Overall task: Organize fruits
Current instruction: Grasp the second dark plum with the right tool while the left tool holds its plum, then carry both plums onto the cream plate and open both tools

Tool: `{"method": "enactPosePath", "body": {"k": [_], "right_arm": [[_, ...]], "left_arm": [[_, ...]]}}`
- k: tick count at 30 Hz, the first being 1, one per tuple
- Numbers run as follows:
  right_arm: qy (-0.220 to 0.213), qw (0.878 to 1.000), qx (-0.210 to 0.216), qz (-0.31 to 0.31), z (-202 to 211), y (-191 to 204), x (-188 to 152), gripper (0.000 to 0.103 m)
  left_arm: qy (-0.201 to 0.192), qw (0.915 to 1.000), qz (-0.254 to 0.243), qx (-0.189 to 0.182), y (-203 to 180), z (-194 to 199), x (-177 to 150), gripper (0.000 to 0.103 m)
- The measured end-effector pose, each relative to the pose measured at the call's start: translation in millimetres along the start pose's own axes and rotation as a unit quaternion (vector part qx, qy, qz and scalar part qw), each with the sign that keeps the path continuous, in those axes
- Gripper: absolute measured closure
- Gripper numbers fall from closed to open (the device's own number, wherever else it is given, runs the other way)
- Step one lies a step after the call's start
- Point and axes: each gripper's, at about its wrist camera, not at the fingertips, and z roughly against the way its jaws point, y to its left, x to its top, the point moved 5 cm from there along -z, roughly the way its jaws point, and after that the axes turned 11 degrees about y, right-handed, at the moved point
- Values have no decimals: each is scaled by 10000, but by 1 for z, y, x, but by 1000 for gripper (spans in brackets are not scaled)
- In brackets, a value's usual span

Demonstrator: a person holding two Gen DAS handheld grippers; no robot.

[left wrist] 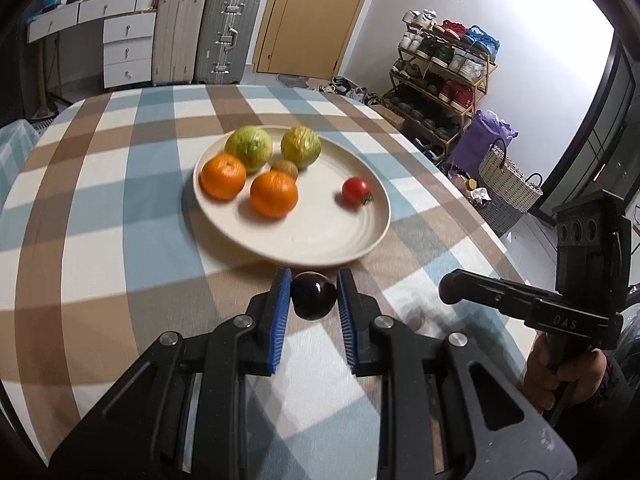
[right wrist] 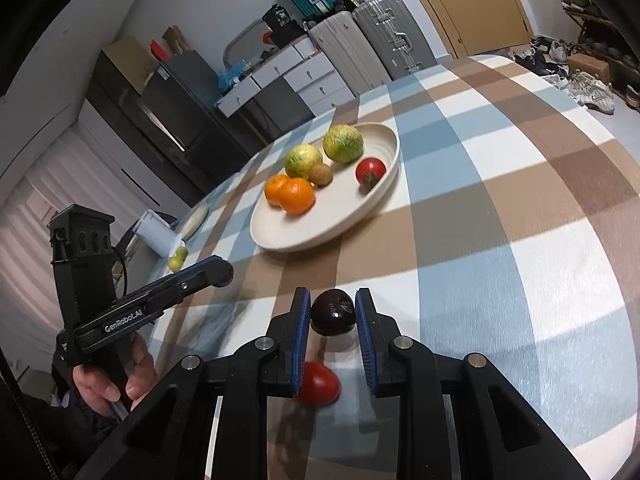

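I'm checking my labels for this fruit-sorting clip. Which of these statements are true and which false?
1. The plate holds two oranges. True.
2. The left gripper is empty. False: it is shut on a purple fruit.
3. A loose tomato lies on the tablecloth beneath the right gripper. True.
4. No tomato is on the plate. False: a plate tomato sits near its rim.
5. The right gripper holds an orange. False: it is shut on a dark fruit.
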Motion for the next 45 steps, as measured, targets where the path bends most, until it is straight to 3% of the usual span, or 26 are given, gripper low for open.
{"method": "enactPosePath", "body": {"k": [15,27,35,45], "right_arm": [[-304,9993,176,156,9,0,63,80],[-351,9981,294,413,-11,-2,129,80],[-249,9985,359,334,-36,-13,158,80],[-74,9993,334,167,-64,-31,170,80]], "left_arm": [[-121,9999,-79,-33,-15,-23,72,82],[-26,10000,34,-17,-14,-59,118,82],[122,9999,-98,-11,-21,-87,134,82],[349,9993,-119,-19,-22,-117,139,82]]}}
